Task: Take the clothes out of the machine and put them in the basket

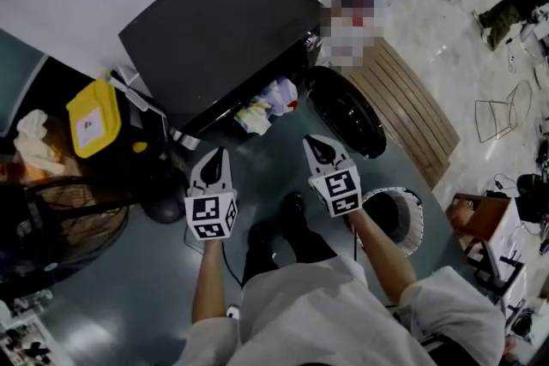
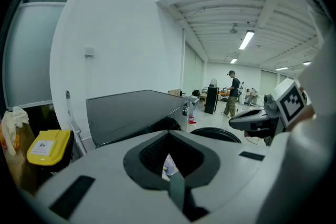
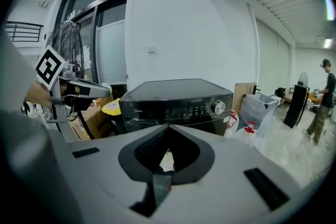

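Jaws on the left gripper (image 1: 216, 160) and the right gripper (image 1: 316, 147) are clenched together, and neither holds anything. Both point away from the person at a downward slant. The basket (image 1: 419, 219) stands near, on the right, just beside the right forearm, which covers part of its rim. Farther on, the clothes (image 1: 270, 103) spill from the mouth of the machine (image 1: 219, 34). They lie ahead of both grippers and between their lines, apart from both, and the right gripper looks the nearer. The heap stretches left to right across the opening. The open door (image 1: 347, 111) hangs at the right of it, close to the right gripper's path. The drum's inside is dark, so I cannot tell how much laundry sits deeper in. In both gripper views the gripper's own body blocks the opening, leaving only a sliver of pale cloth.
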### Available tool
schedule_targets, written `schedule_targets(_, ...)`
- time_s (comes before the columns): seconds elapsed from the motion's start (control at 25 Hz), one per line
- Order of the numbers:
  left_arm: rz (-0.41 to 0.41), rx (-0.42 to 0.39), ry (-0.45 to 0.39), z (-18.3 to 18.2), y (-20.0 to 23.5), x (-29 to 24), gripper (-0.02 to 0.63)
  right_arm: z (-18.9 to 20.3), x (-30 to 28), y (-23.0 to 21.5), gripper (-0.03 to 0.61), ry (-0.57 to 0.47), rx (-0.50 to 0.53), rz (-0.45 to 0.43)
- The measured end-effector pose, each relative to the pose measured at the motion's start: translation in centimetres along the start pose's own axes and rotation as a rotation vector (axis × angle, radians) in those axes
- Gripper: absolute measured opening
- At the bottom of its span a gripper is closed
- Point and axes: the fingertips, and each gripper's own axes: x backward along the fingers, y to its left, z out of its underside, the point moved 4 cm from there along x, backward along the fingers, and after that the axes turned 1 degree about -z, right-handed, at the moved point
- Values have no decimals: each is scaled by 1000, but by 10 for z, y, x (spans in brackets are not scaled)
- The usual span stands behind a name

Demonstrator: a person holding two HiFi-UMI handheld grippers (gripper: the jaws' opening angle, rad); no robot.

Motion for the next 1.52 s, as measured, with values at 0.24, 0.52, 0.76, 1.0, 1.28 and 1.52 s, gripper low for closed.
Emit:
schedule_targets(0.24,-26,13,23,17,9,-25,18,14,-43,-8,23,19,5,-43)
schedule_targets(0.52,-1,7,53,57,27,-53,18,51,-90,-4,23,35,-11,-36)
schedule_targets(0.76,49,-8,77,105,49,-80,18,95,-129,10,23,42,-26,3)
schedule_targets(1.0,55,-6,71,151,69,-103,18,143,-164,28,23,44,-50,15)
schedule_targets(1.28,46,6,77,219,76,-138,18,197,-206,30,23,31,-40,-2)
schedule_targets(1.52,51,24,75,273,71,-160,18,249,-246,26,23,34,-31,-19)
